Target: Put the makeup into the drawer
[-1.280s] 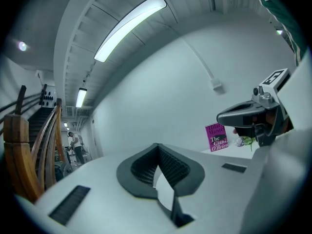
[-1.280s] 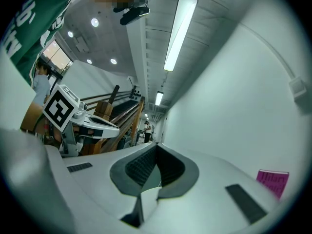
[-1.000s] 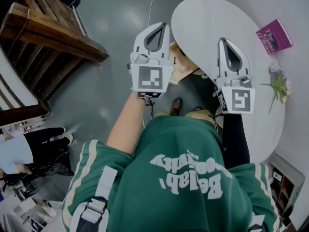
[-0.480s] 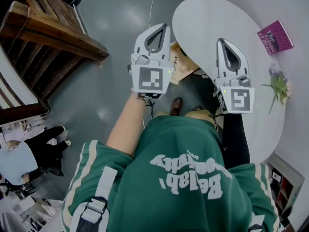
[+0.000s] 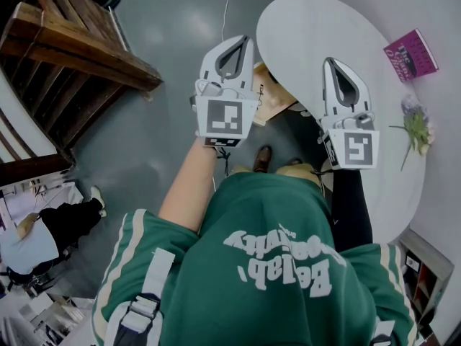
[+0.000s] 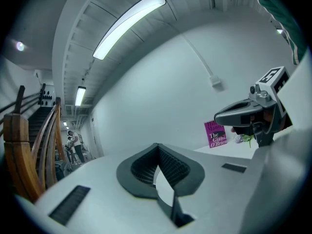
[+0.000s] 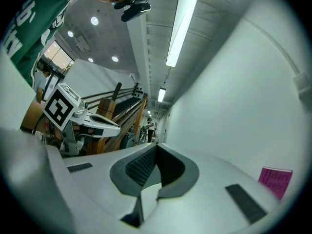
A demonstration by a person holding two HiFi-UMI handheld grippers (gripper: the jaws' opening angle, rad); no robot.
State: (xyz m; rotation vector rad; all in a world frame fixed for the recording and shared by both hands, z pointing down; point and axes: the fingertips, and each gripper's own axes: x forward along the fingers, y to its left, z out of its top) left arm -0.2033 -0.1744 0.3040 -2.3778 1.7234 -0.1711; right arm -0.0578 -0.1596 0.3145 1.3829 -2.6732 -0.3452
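left gripper: fingers together, empty | right gripper: same | change: none, both unmoved | makeup seemingly out of view; task unstarted

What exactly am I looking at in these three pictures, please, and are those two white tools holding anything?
A person in a green sweatshirt holds a white two-jaw tool in each hand: the left gripper and the right gripper. The top-down picture comes from a camera on the person's head. The other two come from cameras riding on each gripper, looking along its jaws. Both grippers are shut and empty. Ahead stands a white oval table bearing a magenta book and a small green plant. No makeup shows.
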